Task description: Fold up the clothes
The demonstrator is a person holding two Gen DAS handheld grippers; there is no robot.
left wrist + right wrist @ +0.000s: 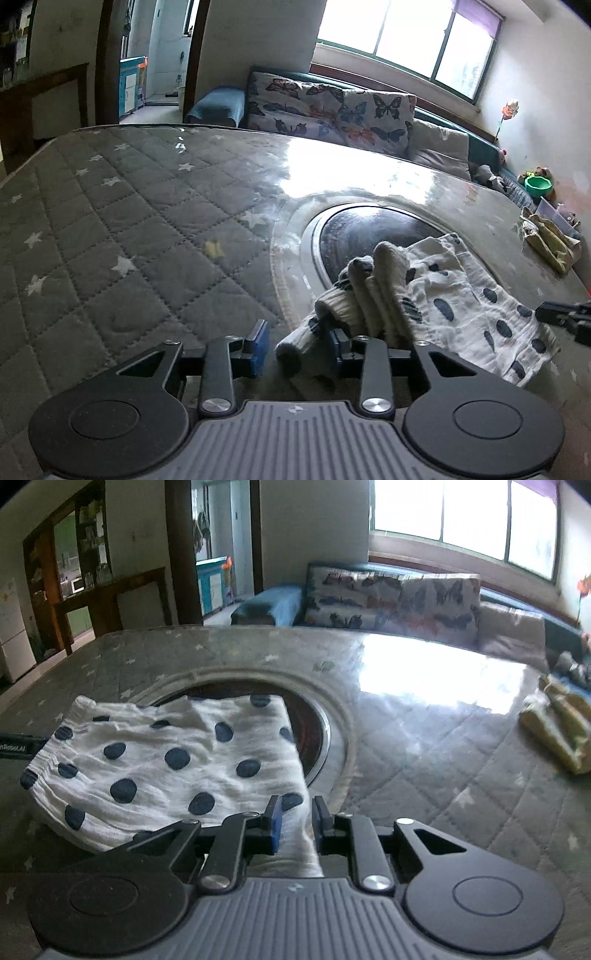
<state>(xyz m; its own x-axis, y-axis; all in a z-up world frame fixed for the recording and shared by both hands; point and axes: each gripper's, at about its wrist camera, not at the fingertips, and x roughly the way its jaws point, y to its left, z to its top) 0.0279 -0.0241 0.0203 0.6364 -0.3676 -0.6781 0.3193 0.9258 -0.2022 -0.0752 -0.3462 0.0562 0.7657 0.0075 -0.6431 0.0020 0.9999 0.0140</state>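
The polka-dot garment [166, 760] lay part-folded on the quilted table [424, 746] — left gripper [299, 345] gaped around its bunched edge, right gripper [295, 825] apparently pinched a corner at six o'clock; smoothing remained

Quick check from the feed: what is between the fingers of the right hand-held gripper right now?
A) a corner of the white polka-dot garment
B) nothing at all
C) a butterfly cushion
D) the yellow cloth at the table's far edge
A: in the right wrist view, a corner of the white polka-dot garment runs between the blue-padded fingers of the right hand-held gripper, while the yellow cloth lies far off to the side.
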